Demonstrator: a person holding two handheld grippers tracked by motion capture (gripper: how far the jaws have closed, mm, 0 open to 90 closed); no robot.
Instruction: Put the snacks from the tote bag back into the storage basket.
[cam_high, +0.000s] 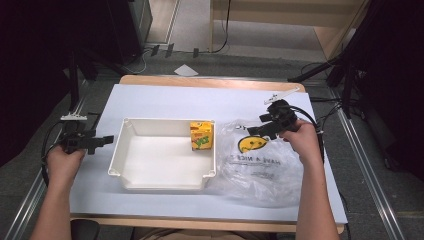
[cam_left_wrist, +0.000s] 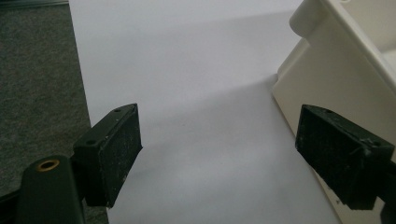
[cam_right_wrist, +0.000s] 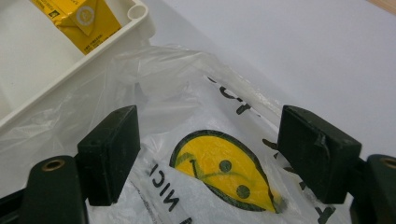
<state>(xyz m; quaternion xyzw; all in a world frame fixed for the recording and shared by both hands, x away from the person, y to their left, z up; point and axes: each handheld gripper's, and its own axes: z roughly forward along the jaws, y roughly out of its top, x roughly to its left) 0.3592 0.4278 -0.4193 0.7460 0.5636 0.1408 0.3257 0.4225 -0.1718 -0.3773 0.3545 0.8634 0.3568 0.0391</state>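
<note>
White tray (cam_high: 131, 167) sits mid-desk (cam_high: 165, 97) on a pale sheet. Yellow juice carton (cam_high: 201, 135) stands upright inside it, in the far right corner, against the right wall.

Clear plastic bag (cam_high: 260, 167) with a yellow smiley print and black lettering lies crumpled just right of the tray, its edge touching the tray's right wall.

Right gripper (cam_high: 260, 131) is held over the bag's far part, pointing left toward the tray. Right gripper view: jaws wide apart, nothing between them, smiley print below the gap; can't tell if they touch the plastic.

Left gripper (cam_high: 102, 142) is at the desk's left edge, just beside the tray's left wall, not touching. Left gripper view: jaws wide apart over bare sheet, tray wall next to the right-hand jaw, grey floor off the sheet's edge.
</note>
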